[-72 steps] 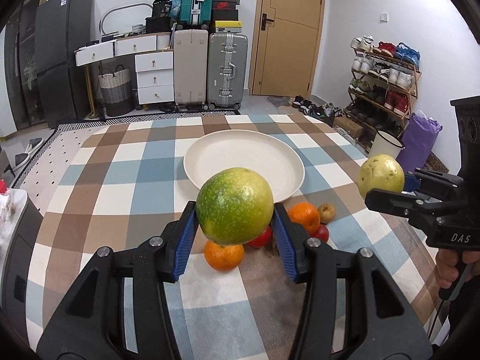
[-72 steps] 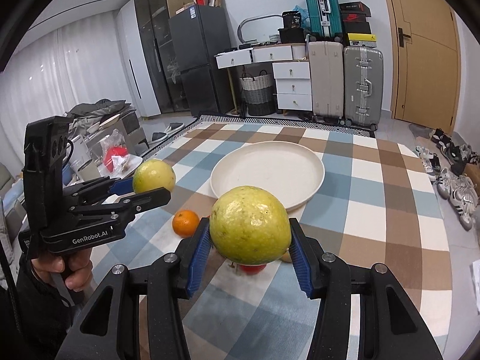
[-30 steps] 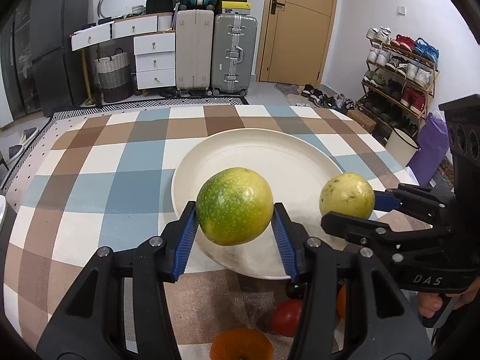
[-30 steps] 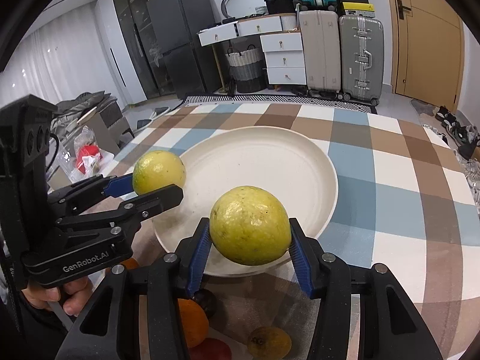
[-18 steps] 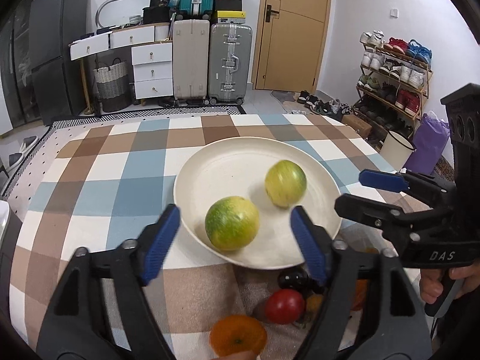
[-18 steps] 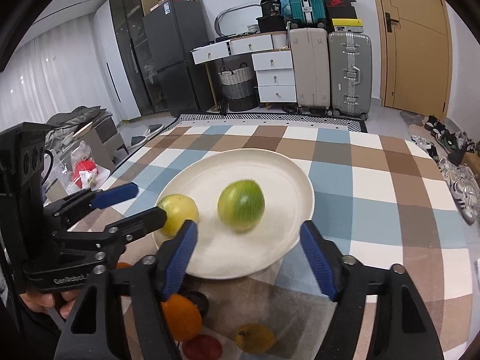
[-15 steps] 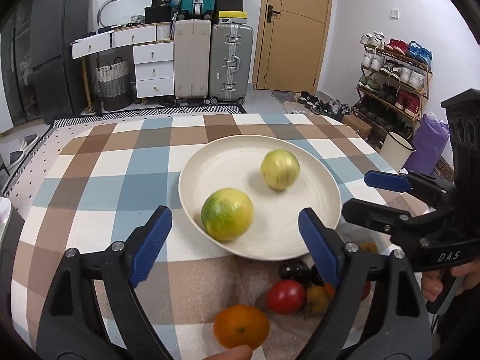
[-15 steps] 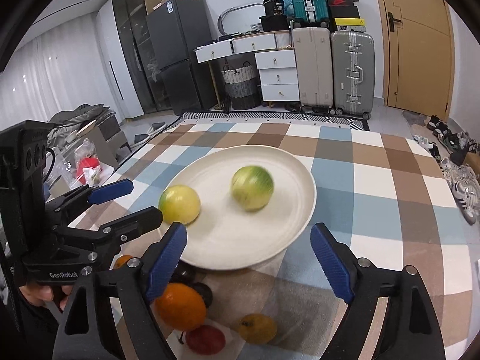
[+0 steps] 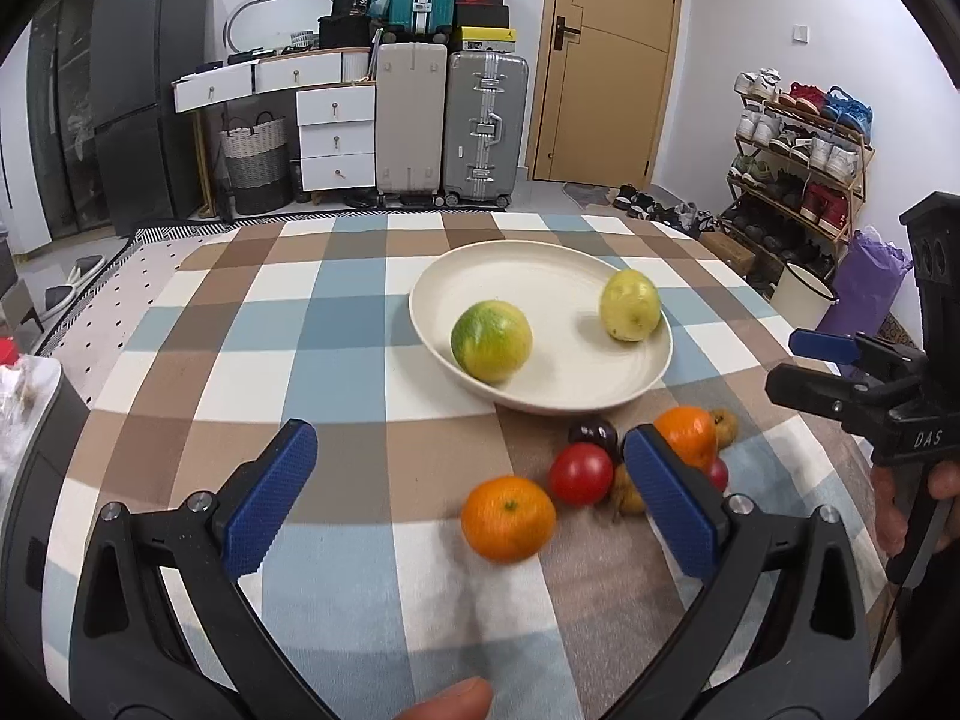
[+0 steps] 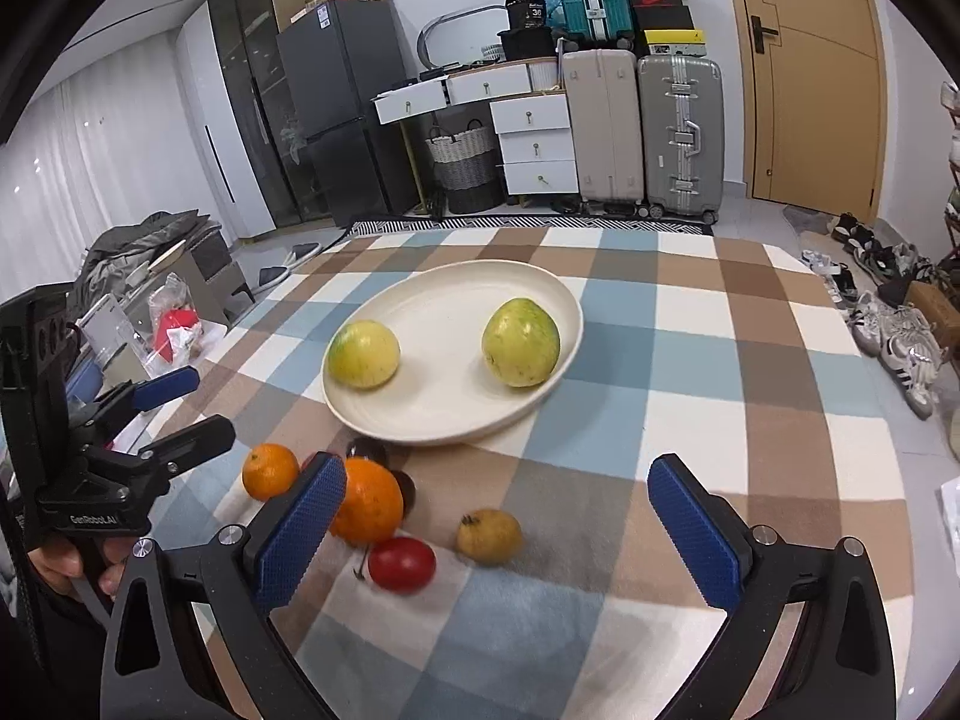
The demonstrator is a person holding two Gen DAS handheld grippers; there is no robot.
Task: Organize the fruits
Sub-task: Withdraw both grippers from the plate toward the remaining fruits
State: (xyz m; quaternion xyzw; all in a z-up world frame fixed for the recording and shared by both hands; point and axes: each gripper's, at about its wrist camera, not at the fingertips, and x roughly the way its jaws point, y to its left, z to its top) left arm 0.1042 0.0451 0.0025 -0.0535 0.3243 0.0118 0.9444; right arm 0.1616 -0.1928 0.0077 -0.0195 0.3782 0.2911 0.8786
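Observation:
A cream plate [image 9: 558, 276] [image 10: 444, 402] on the checked tablecloth holds a green-yellow fruit [image 9: 491, 341] [image 10: 363, 354] and a yellow fruit [image 9: 630, 305] [image 10: 521, 342]. In front of the plate lie two oranges [image 9: 507, 517] [image 9: 685, 432] [image 10: 270, 470] [image 10: 367, 500], a red tomato [image 9: 581, 473] [image 10: 401, 564], a dark plum [image 9: 593, 432] and a small yellow-brown fruit [image 10: 488, 536]. My left gripper [image 9: 474, 498] is open and empty, near the front orange. My right gripper [image 10: 495, 522] is open and empty, over the small fruits. Each gripper shows in the other's view [image 9: 840, 372] [image 10: 162, 414].
The table's far edge faces suitcases [image 9: 450, 120], white drawers and a door. A shoe rack [image 9: 798, 156] stands to the right, with a purple bag and a white bin. A cluttered box with a red item [image 10: 174, 324] sits left of the table.
Both grippers let go of their fruits onto the plate, opened wide and drew back from it. The loose fruits now lie between and under the fingers.

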